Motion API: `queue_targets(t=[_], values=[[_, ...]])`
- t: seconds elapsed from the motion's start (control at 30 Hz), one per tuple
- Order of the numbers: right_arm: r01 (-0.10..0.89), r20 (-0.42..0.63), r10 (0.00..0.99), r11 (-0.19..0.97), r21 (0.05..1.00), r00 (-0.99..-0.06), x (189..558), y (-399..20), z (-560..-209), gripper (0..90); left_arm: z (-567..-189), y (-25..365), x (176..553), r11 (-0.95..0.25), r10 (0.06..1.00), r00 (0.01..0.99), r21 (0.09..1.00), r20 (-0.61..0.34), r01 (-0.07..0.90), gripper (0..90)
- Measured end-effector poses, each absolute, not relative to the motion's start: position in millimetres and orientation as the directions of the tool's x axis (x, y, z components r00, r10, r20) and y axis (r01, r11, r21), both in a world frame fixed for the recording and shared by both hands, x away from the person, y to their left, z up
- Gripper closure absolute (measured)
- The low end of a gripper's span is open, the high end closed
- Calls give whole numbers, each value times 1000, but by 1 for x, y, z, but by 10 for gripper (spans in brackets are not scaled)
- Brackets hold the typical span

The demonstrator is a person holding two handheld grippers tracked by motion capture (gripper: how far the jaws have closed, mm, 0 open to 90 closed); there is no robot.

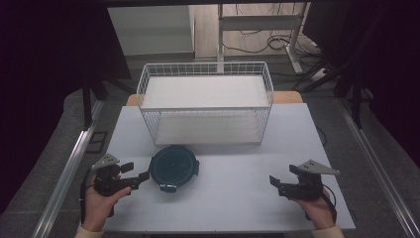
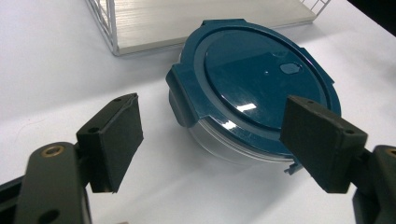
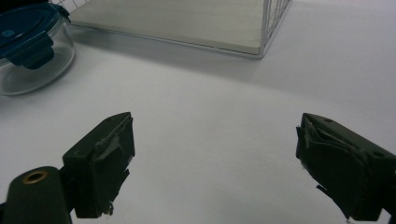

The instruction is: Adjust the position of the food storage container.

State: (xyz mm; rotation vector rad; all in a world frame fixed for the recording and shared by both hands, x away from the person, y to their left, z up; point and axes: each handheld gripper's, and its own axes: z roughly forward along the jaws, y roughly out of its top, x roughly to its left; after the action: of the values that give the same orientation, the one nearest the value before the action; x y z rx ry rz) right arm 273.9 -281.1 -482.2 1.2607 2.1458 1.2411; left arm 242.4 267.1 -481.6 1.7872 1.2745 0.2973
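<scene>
The lidded glass container (image 1: 174, 167) sat at two o'clock just beside the spread, empty left tongs (image 1: 143, 177); the right tongs (image 1: 274, 182), also spread, lay well apart.

No text, label, brand, number or sign can be read anywhere. The dark blue lid (image 2: 254, 79) of the glass container carries only a small raised oval mark with no letters that can be made out, and the wire basket (image 1: 205, 101) and the worktop (image 1: 233, 193) are plain.
</scene>
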Motion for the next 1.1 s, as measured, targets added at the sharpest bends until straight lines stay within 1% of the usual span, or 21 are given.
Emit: queue_targets(t=[0.23, 0.37, 0.5, 0.73, 0.87, 1.1], values=[[523, 115, 831, 229, 821, -544, 275, -283, -485, 129, -485, 267, 245, -72, 854, 434, 759, -288, 647, 208], [515, 120, 820, 230, 826, -560, 272, -281, -481, 164, -481, 269, 241, -55, 849, 435, 769, -299, 637, 211], [506, 111, 814, 241, 828, -570, 270, -278, -480, 169, -479, 270, 240, -46, 848, 434, 774, -304, 632, 211], [505, 112, 814, 239, 829, -570, 270, -277, -478, 185, -481, 272, 240, -42, 845, 432, 765, -316, 642, 215], [508, 113, 815, 239, 828, -568, 270, -278, -478, 194, -478, 271, 238, -46, 847, 438, 779, -301, 625, 220], [520, 111, 819, 246, 818, -563, 271, -280, -481, 209, -474, 271, 238, -29, 848, 430, 784, -309, 620, 234]])
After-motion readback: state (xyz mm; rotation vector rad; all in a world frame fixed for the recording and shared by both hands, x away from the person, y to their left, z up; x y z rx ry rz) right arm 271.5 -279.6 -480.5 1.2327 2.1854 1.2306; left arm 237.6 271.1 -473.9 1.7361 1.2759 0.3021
